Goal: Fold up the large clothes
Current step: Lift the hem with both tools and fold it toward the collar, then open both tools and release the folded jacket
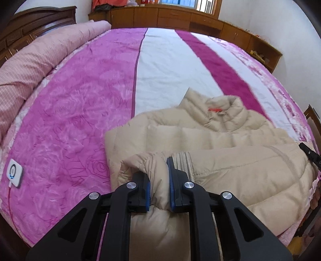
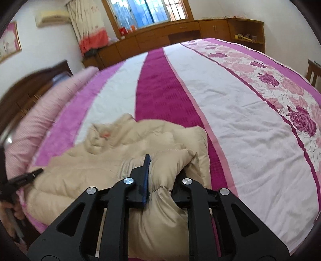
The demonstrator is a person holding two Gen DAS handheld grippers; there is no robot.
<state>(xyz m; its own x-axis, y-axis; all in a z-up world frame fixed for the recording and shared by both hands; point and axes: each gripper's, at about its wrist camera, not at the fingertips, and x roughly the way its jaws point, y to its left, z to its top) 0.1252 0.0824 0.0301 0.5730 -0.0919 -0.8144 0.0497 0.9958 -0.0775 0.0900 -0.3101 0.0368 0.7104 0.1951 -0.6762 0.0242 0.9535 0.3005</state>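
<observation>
Across the pink striped bed (image 1: pixel 100 80) lies a beige puffy jacket (image 1: pixel 220 140) near its edge, light, soft and slippery by the look, so the left gripper (image 1: pixel 159 180) and right gripper (image 2: pixel 160 176) each clench a thick bunch of its lower part.

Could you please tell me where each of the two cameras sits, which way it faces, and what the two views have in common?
Left wrist view: sits on the left tongs, facing up the bed toward the cabinets; its black fingers clamp a bunch of the beige puffer jacket; the right tongs' tip shows at the right edge.
Right wrist view: sits on the right tongs, facing up the bed toward the window; its fingers clamp another bunch of the jacket; the left tongs and a hand show at left.
Shared: jacket, striped bedspread, rolled pink quilt, cabinets.
</observation>
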